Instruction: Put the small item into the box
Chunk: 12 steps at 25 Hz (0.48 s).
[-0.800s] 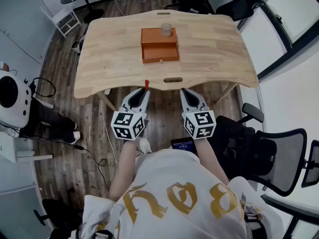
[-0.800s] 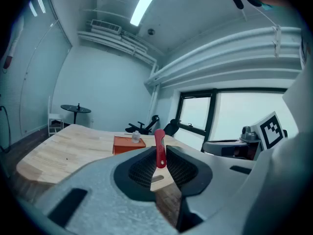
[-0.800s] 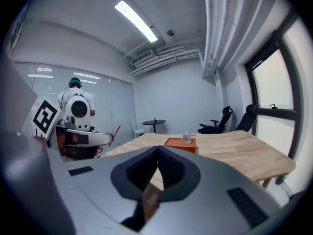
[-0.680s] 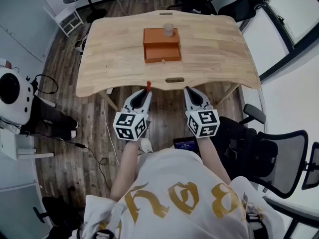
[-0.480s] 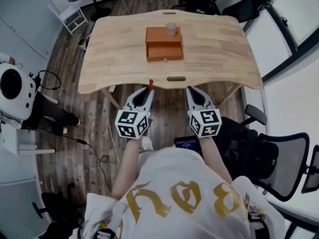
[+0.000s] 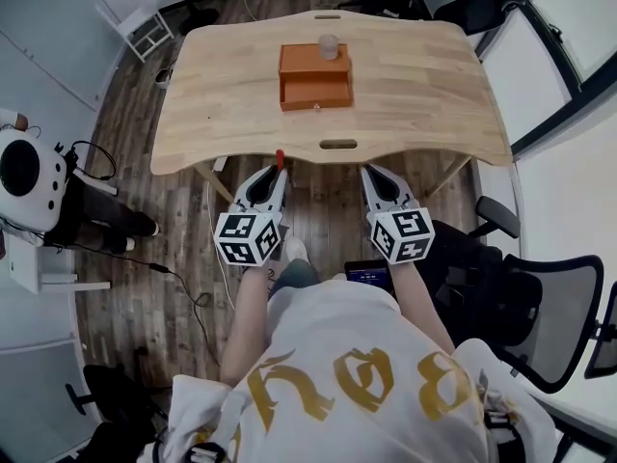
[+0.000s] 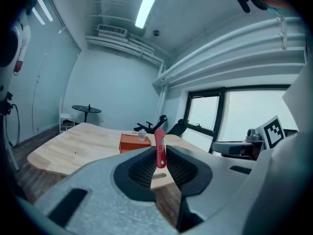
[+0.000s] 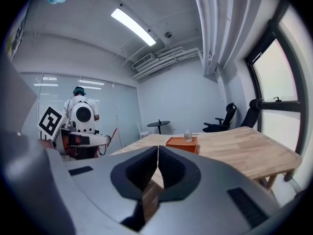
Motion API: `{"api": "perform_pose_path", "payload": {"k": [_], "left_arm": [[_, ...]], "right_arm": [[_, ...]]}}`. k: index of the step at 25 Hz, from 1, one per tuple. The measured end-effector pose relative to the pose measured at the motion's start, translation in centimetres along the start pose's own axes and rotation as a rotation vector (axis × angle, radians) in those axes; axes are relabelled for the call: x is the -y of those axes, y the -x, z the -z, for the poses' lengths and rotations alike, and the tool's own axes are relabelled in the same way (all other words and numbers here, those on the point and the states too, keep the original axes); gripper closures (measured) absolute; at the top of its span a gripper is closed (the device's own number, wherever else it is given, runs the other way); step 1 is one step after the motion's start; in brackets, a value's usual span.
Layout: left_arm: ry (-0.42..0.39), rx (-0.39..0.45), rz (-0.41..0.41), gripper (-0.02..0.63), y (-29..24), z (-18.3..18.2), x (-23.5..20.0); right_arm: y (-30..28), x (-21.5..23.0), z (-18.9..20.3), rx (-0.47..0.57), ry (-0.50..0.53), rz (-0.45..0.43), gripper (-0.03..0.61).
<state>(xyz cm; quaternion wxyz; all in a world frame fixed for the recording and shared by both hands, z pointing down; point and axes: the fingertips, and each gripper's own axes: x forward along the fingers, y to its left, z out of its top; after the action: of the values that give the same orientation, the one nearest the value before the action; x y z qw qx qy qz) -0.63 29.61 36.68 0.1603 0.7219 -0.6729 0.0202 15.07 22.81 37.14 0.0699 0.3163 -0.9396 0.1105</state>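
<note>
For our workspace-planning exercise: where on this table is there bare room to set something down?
The table is bare from the orange box to its left edge, from the box to its right edge, and between the box and the near edge. Only the middle back is crowded: the box, with a small clear jar on top.

Bright ceiling light, fisheye edges

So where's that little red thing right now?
The red item is pinched between the jaws of the left gripper, just off the near edge of the wooden table, short of the orange box.
</note>
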Motion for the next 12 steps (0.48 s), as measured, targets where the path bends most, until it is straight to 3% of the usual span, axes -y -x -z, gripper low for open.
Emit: {"api": "perform_pose_path", "payload": {"k": [7,12], "left_arm": [[-0.01,-0.017,0.003,0.554,-3.6,0.0,-1.1],[0.0,-0.038,0.029,0.554,-9.1,0.0,-3.3]], "right_arm": [[-2.2,3.2,0.9,-0.022,-0.042,0.026,0.566],[-6.5,6.6,0.8,-0.046,-0.049,0.061,0.566]]}}
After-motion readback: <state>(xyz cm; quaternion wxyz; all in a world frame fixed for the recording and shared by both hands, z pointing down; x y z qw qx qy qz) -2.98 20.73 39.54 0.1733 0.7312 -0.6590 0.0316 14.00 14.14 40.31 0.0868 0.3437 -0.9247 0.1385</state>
